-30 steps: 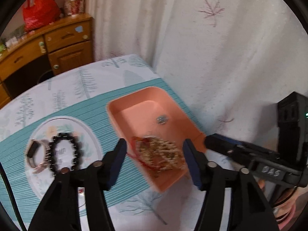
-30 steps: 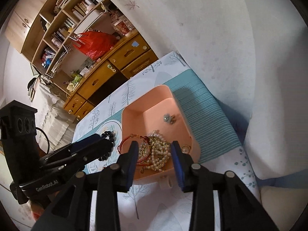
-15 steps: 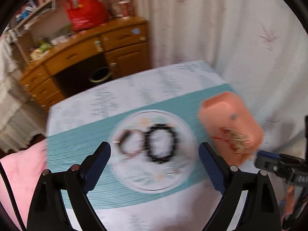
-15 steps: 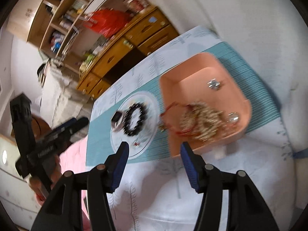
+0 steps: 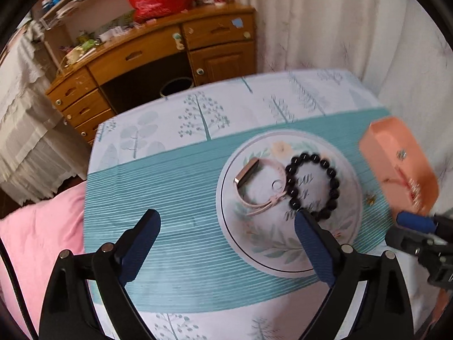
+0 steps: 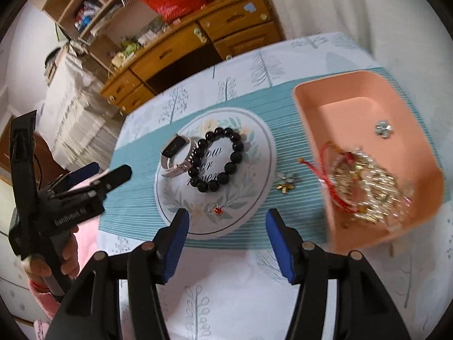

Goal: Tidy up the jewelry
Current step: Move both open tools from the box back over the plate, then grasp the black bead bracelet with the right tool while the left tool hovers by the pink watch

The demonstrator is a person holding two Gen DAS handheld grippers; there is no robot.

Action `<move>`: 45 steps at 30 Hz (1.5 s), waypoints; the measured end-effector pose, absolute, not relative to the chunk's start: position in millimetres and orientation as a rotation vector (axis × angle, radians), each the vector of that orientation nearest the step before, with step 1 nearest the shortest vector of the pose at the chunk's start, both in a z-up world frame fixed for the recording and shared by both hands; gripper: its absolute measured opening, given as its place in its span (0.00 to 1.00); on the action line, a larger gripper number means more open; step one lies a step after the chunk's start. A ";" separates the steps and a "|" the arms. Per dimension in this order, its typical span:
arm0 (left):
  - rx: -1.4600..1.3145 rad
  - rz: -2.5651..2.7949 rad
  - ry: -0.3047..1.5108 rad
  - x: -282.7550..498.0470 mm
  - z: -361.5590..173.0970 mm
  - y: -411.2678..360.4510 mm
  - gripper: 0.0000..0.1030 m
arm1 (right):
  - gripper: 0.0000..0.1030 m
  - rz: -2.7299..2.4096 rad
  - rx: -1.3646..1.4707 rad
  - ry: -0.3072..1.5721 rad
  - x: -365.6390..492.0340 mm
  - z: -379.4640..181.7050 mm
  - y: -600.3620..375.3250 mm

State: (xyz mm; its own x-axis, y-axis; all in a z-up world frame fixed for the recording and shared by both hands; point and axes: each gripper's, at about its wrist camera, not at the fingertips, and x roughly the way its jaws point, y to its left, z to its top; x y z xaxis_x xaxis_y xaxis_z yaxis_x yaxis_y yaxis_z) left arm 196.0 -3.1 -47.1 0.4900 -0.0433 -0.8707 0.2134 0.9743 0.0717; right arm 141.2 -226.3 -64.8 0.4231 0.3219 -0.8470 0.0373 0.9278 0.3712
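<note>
Jaws of the left gripper (image 5: 226, 243) and right gripper (image 6: 225, 235) have just been opened, nothing held between them, and both were swung from the pink tray (image 6: 365, 90) to the plate (image 6: 254, 198), where bracelet (image 6: 216, 160) and watch (image 6: 177, 155) await sorting.

The round plate (image 6: 263, 153) has dark curly writing in its middle, inside the ring of black beads (image 6: 218, 160). In the right wrist view the top line looks like "ow", the next like "or", and the last like "never", but the beads hide the ends of the words. In the left wrist view the same writing is too blurred to read.

The left claw (image 6: 93, 174) has small white letters on the side of its black body. They are upside down and blurred. They may start with "Gen", but the rest cannot be read.
</note>
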 end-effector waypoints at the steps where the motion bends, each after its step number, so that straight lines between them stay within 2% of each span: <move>1: 0.189 -0.164 1.052 199.2 -52.5 -5.4 0.92 | 0.55 0.176 0.371 1.151 148.8 -69.6 -223.3; 7: 0.283 -0.260 0.991 211.3 -87.2 -22.3 0.92 | 0.55 0.161 0.426 1.225 178.2 -86.0 -218.6; 18: 0.324 -0.349 0.934 223.2 -109.9 -21.6 0.92 | 0.55 0.020 0.420 1.305 222.0 -103.6 -218.4; 27: 0.323 -0.351 0.973 239.5 -120.3 -23.8 0.92 | 0.54 -0.012 0.168 1.304 241.0 -108.9 -193.8; 28: 0.311 -0.352 0.976 242.3 -120.7 -23.5 0.92 | 0.53 -0.013 0.146 1.296 242.3 -108.9 -192.2; 30: 0.287 -0.359 0.978 245.8 -122.0 -22.1 0.92 | 0.44 -0.022 0.090 1.273 241.9 -109.7 -188.4; 34: 0.224 -0.385 0.983 251.4 -125.5 -16.2 0.92 | 0.30 -0.024 -0.034 1.223 236.7 -110.5 -180.5; 36: 0.190 -0.396 0.990 255.0 -127.6 -13.4 0.92 | 0.17 -0.011 -0.055 1.204 235.3 -110.2 -179.0; 45: 0.159 -0.392 0.923 256.1 -131.8 -12.6 0.92 | 0.14 0.073 0.023 1.160 232.5 -110.3 -182.9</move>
State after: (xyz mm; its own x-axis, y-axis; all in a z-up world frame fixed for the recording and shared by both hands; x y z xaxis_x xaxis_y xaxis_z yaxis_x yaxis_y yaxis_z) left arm 256.1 -12.6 -131.8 0.5393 -0.2610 -0.8006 0.3951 0.9180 -0.0331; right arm 232.5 -182.9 -110.3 0.3973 0.0691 -0.9151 -0.0457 0.9974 0.0555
